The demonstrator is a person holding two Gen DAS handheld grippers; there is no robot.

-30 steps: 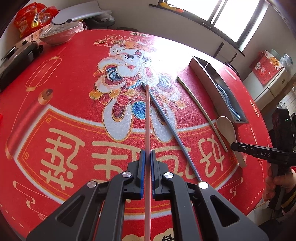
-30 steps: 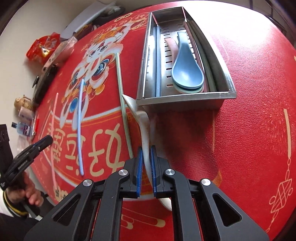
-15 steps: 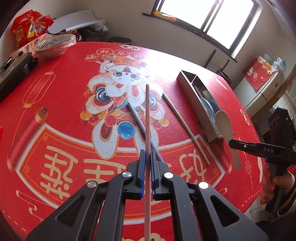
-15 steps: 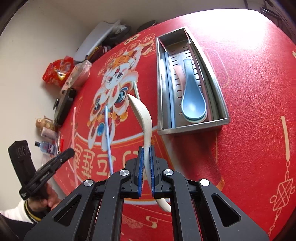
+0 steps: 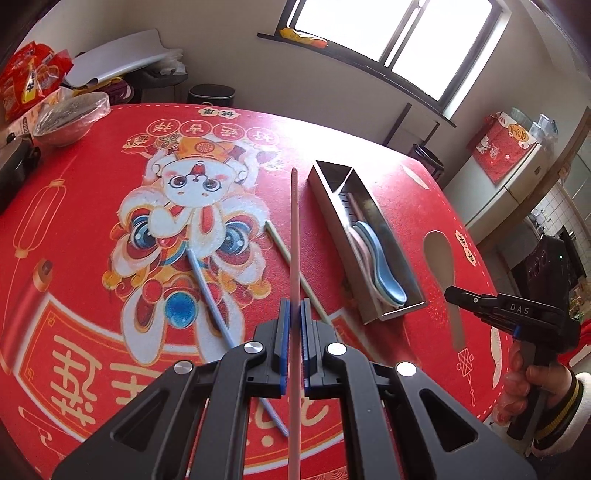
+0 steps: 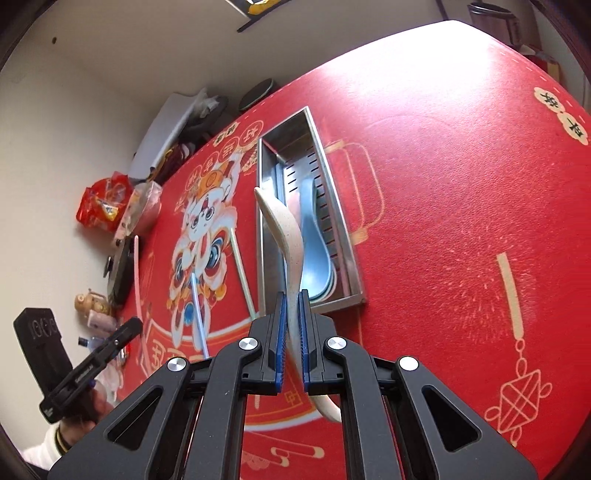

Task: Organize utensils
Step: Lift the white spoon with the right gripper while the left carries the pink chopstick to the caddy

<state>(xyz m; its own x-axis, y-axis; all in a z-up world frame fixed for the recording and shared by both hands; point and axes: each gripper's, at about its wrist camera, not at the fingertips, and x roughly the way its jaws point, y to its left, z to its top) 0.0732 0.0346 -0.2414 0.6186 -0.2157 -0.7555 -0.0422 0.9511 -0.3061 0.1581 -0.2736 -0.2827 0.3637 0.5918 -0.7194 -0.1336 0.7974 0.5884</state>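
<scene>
While both claws tilt steeply down over the red printed tablecloth (image 5: 424, 206), the left gripper (image 5: 294, 317) clamps a slim pink chopstick (image 5: 294, 236) pointing to 12 o'clock. The right gripper (image 6: 291, 314) pinches a speckled cream spoon (image 6: 286, 236) by its curved handle. Beyond, at 12 o'clock, a perforated steel tray (image 6: 267, 229) holds smooth blue spoons (image 6: 314, 258); blue (image 5: 207, 291) and cream (image 5: 280, 247) chopsticks lie flat beside it.

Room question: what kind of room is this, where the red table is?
Probably the dining area of a home. A big round table with a festive red cover holds a steel utensil tray with spoons; snack bags and a covered bowl sit by the wall, under a window.
</scene>
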